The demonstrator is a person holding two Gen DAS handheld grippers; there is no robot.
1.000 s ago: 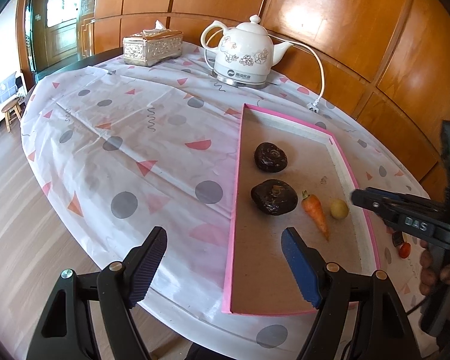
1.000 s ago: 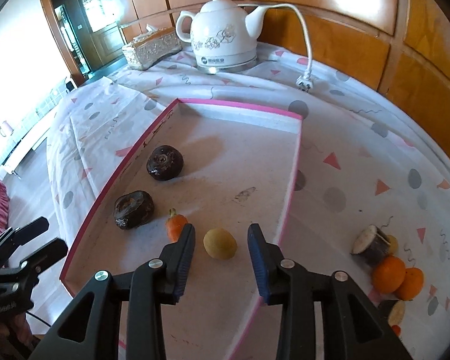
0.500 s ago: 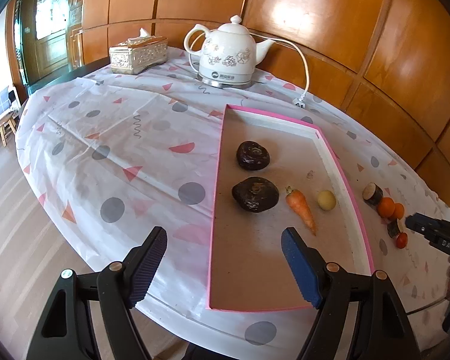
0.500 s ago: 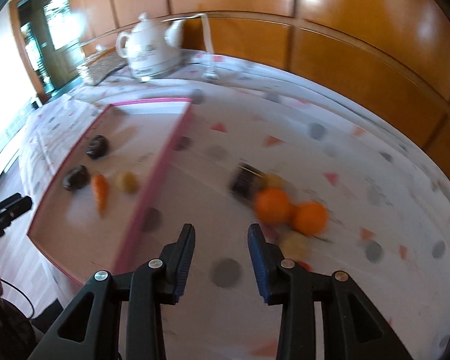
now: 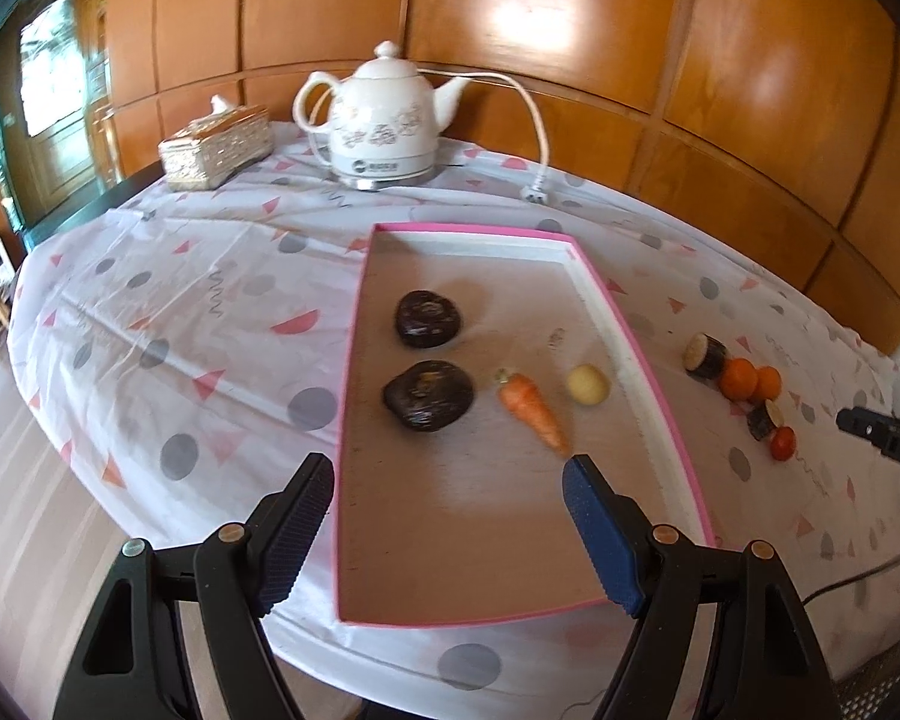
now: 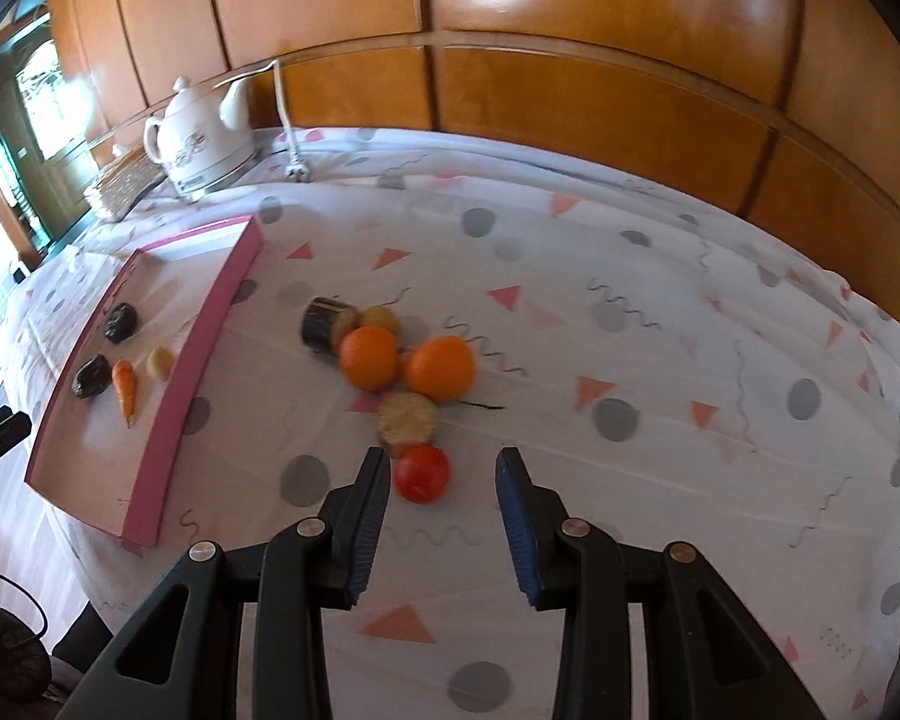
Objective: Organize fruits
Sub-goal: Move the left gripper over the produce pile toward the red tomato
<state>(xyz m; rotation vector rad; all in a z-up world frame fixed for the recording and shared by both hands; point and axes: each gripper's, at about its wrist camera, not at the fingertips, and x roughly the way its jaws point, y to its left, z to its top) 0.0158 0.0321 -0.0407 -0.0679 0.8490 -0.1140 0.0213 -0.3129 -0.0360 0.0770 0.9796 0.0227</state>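
Pink-rimmed tray (image 5: 660, 384) as landmark, flat on a spotted tablecloth (image 5: 198, 324). Inside the tray: two dark round fruits (image 5: 429, 319) (image 5: 429, 395) along its left side, a small carrot (image 5: 531, 408) beside the nearer one, a pale yellow fruit (image 5: 587, 384) just right of the carrot, close to the tray's right wall.

Right of the tray, out on the cloth, a loose cluster: a dark cut piece (image 6: 324, 324) nearest the tray, a yellowish fruit (image 6: 381, 318) touching it, two oranges (image 6: 368, 358) (image 6: 439, 368) side by side, a tan cut round (image 6: 408, 420) just below them, and a small red tomato (image 6: 422, 473) at the near end.

Left gripper (image 5: 447, 495) over the tray's near end, pads wide apart, nothing between them. Right gripper (image 6: 441, 477) well right of the tray, over the cluster, pads apart with a modest gap; tomato just ahead of the left fingertip (image 6: 373, 480), not clamped, contact unclear from the blur.

Beyond the tray's far end, a white kettle (image 5: 384, 120) with its cord, and a tissue box (image 5: 215, 147) to the kettle's left.
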